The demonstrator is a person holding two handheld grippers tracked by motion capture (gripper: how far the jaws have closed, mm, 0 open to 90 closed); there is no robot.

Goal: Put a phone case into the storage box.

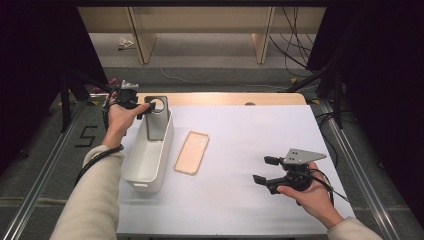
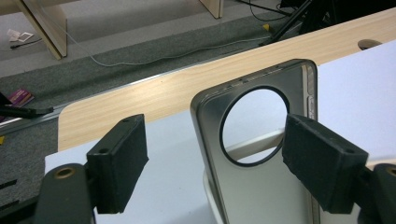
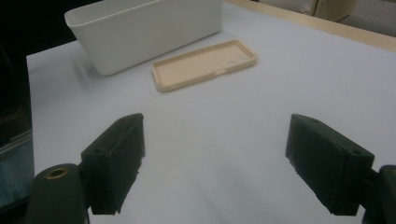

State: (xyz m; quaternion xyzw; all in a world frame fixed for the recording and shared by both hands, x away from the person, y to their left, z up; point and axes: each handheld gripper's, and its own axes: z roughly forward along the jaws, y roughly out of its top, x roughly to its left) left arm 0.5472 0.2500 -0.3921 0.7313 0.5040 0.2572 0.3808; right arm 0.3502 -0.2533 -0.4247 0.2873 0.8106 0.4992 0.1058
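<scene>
Two phone cases in play: a grey case (image 1: 158,120) stands upright at the 12 o'clock end of a white bin (image 1: 148,159), left gripper (image 1: 145,106) jaws parted around it, the right pad seemingly still touching. Unsupported, it may topple. Right gripper (image 1: 265,170) gapes empty; beige case (image 1: 192,152) lies at the bin's 3 o'clock.

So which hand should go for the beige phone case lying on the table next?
Probably the right. The right gripper is open with nothing between its jaws and faces the beige case across bare table. The left gripper is open too, but it straddles the grey case standing in the white bin.
</scene>
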